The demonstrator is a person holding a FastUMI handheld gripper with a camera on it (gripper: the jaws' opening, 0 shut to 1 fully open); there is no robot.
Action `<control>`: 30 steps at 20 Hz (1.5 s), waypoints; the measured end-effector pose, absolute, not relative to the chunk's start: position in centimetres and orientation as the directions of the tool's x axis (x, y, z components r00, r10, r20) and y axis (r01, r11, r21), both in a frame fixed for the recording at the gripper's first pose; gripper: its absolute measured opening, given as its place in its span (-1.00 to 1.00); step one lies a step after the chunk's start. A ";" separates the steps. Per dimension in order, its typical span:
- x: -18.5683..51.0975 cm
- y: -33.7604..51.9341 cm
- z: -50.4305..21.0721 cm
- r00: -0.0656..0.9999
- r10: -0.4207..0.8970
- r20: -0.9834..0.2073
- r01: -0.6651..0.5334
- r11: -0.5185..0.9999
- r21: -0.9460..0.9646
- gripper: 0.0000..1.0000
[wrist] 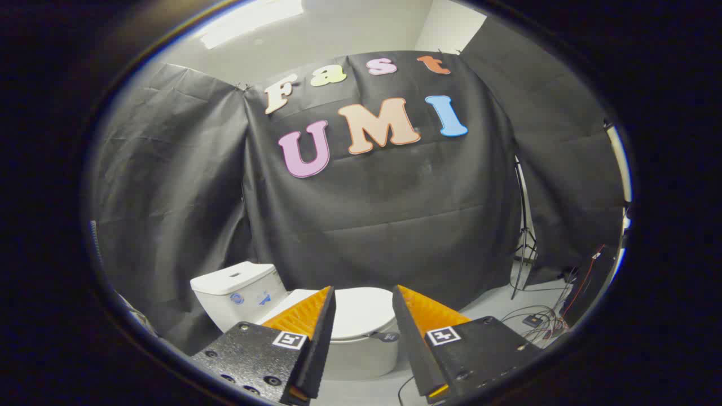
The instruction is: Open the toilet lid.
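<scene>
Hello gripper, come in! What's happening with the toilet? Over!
Gripper open, holding nothing. Toilet lid down, beyond the fingers, untouched. Tank behind. Nothing in the way.

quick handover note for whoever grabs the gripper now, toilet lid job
Gripper: open, fingers spread, holding nothing, touching nothing.
Toilet: on the floor against the black cloth wall, beyond the fingers. Its tank sits to the side, beyond one finger.
Lid: down flat on the bowl, seen through the gap between the fingers.
Done: nothing on the lid so far.
Left: close in on the lid's front edge, catch it, swing it up.
Note: cables lie on the floor off to one side.
</scene>
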State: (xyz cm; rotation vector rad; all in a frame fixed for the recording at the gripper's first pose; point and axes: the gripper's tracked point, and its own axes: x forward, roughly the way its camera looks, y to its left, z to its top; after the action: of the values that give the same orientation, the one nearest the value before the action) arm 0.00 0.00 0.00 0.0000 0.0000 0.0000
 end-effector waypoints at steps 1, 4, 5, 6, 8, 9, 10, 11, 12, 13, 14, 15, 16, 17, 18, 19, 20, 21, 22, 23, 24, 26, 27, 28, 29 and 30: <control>0.1 -0.1 -0.1 1.000 -0.001 0.000 0.001 1.000 0.006 0.25; 0.0 -0.2 -0.2 1.000 -0.004 -0.001 0.004 1.000 0.014 0.25; 0.0 -0.2 -0.1 1.000 -0.005 -0.002 0.005 1.000 0.016 0.26; 0.1 -0.3 -0.2 1.000 -0.005 -0.003 0.005 1.000 0.017 0.26; 0.1 -0.3 -0.3 1.000 -0.005 -0.005 0.005 1.000 0.019 0.26; 0.1 -0.3 -0.3 1.000 -0.005 -0.007 0.006 1.000 0.021 0.26; 0.1 -0.3 -0.3 1.000 -0.004 -0.006 0.004 1.000 0.023 0.25; 0.1 -0.3 -0.3 1.000 -0.003 -0.007 0.003 1.000 0.025 0.26; 0.1 -0.3 -0.4 1.000 -0.003 -0.008 0.003 1.000 0.025 0.26; 0.1 -0.4 -0.3 1.000 -0.004 -0.009 0.004 1.000 0.026 0.26; 0.2 -0.4 -0.4 1.000 -0.003 -0.010 0.004 1.000 0.028 0.26; 0.2 -0.4 -0.4 1.000 -0.002 -0.011 0.002 1.000 0.030 0.26; 0.2 -0.4 -0.5 1.000 -0.002 -0.011 0.003 1.000 0.031 0.26; 0.1 -0.4 -0.6 1.000 -0.003 -0.012 0.004 0.999 0.032 0.26; 0.1 -0.5 -0.5 1.000 -0.004 -0.012 0.004 0.999 0.035 0.26; 0.1 -0.5 -0.4 1.000 -0.005 -0.011 0.006 0.999 0.038 0.26; 0.1 -0.6 -0.6 1.000 -0.006 -0.011 0.006 0.999 0.041 0.26; 0.1 -0.6 -0.5 1.000 -0.006 -0.011 0.007 0.999 0.044 0.26; 0.1 -0.6 -0.5 1.000 -0.008 -0.011 0.008 0.999 0.044 0.26; 0.1 -0.6 -0.3 1.000 -0.008 -0.011 0.009 0.999 0.044 0.26; 0.1 -0.5 -0.3 1.000 -0.007 -0.010 0.008 0.999 0.045 0.25; 0.1 -0.5 -0.1 1.000 -0.006 -0.010 0.006 0.999 0.044 0.25; 0.2 -0.4 0.1 1.000 -0.005 -0.010 0.006 0.999 0.043 0.26; 0.2 -0.4 0.3 1.000 -0.004 -0.007 0.004 0.999 0.042 0.25; 0.2 -0.4 0.5 1.000 -0.002 -0.005 0.003 0.999 0.044 0.25; 0.2 -0.3 0.6 1.000 -0.002 -0.006 0.003 0.999 0.051 0.25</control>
State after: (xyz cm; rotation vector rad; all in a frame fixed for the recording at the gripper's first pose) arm 0.21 -0.31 0.59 0.0514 0.0063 -0.0024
